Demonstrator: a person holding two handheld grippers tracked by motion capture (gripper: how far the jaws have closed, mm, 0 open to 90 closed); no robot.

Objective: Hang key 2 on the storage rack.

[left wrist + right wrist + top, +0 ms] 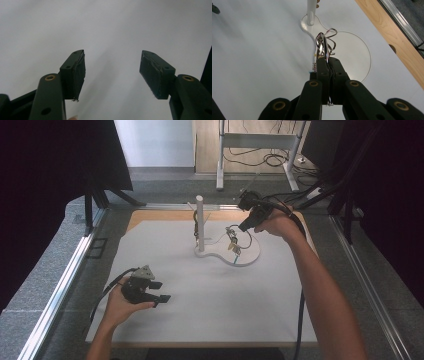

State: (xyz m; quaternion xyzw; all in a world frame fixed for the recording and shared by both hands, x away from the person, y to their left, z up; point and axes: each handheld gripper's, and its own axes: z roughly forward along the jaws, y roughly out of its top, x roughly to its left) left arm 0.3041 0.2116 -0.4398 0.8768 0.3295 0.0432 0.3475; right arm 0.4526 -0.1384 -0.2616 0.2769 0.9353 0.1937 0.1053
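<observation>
A: Right claw (327,65) status?

B: Clenched on a bundle of thin cords (325,46), looks like necklaces or wires, can't tell which. Jaws pressed together in the right gripper view, loops sticking out past the tips.

A: Where's the bundle sitting?

B: Over the round white dish (359,52) at the foot of the stand. In the high view the cords (233,242) hang from the right claw (244,227) down onto the dish (250,257). Whether the low end touches the dish, can't tell.

A: Stand?

B: White upright post (200,222) on a small base joined to the dish, far middle of the table (210,310). Something thin hangs off the post too, too small to identify. Bundle is just beside the post, to its right in the high view.

A: Left claw (160,291)?

B: Released. Jaws apart in the left gripper view (112,72), nothing between them, just white table surface (105,30) beyond. Near-left of the table, well apart from the stand.
</observation>
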